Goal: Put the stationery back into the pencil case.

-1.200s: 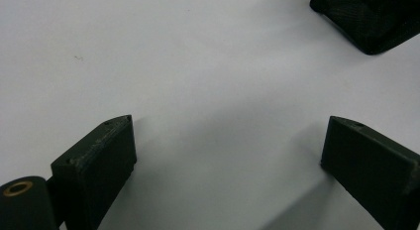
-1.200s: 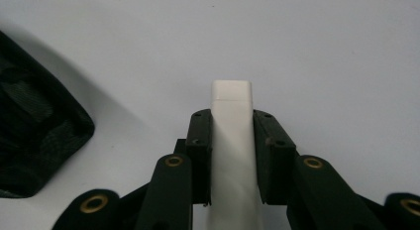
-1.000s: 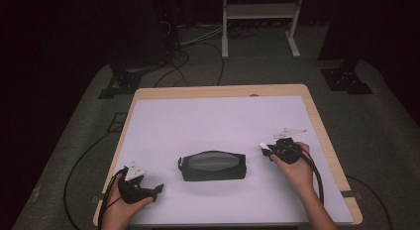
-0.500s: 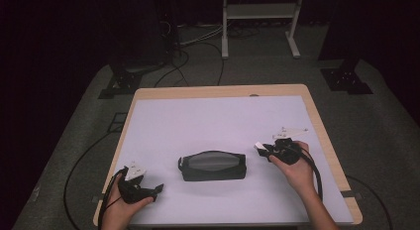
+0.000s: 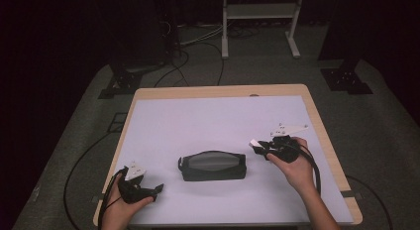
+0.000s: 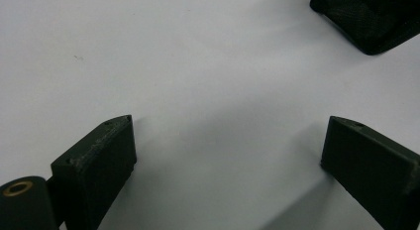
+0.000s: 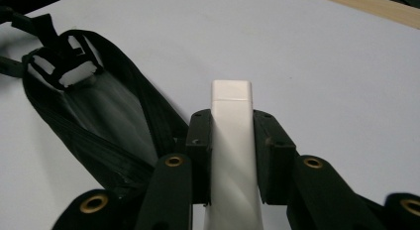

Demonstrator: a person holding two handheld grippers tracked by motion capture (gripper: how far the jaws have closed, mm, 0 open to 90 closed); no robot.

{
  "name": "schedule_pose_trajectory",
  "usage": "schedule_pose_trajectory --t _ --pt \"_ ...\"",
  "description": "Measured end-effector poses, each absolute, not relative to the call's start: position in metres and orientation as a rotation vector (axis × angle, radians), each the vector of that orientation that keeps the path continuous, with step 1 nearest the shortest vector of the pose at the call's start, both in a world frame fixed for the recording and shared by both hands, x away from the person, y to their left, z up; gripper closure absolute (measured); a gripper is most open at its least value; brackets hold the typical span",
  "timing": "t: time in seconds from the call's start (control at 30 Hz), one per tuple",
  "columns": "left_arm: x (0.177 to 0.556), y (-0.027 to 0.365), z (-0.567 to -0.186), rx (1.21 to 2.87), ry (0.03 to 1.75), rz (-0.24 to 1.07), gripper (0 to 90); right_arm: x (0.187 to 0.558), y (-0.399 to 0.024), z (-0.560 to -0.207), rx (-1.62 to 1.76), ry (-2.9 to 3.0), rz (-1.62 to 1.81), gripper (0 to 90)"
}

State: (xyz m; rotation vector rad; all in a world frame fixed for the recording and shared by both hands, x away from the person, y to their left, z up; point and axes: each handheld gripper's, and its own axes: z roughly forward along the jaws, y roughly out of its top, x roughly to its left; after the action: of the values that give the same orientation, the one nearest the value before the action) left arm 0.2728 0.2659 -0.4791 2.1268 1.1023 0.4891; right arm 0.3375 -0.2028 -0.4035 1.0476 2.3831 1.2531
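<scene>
**White bar in hand, pouch still shut**

Dark room, cables on grey floor; wooden table (image 5: 327,141) under pale lilac sheet. Black zippered fabric pouch with clear window (image 5: 212,165) lying flat at centre front. Right gripper (image 5: 257,145) just off pouch's right end, raised clear of the sheet, jaws pinching a slim white rectangular bar (image 7: 232,141) that juts past the pads toward the pouch. Left gripper (image 6: 228,155) low at front left corner, jaws spread wide, nothing between, pouch corner well ahead. Pickup judged done. Left to do, probably: steadying the pouch, opening it if zipped, feeding bar inside. Zip state hard to tell.
</scene>
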Motion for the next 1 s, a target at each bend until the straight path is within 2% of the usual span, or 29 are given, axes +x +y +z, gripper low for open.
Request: schedule_pose_trajectory --t 0.53,1.0 --pt "0.273 0.266 -0.479 2.123 1.104 0.488 5.8 0.336 -0.172 -0.385 0.845 2.47 1.34 70.3" --pt "0.273 0.266 -0.479 2.124 1.101 0.491 5.8 0.343 -0.138 -0.384 0.67 2.579 1.364 70.3"
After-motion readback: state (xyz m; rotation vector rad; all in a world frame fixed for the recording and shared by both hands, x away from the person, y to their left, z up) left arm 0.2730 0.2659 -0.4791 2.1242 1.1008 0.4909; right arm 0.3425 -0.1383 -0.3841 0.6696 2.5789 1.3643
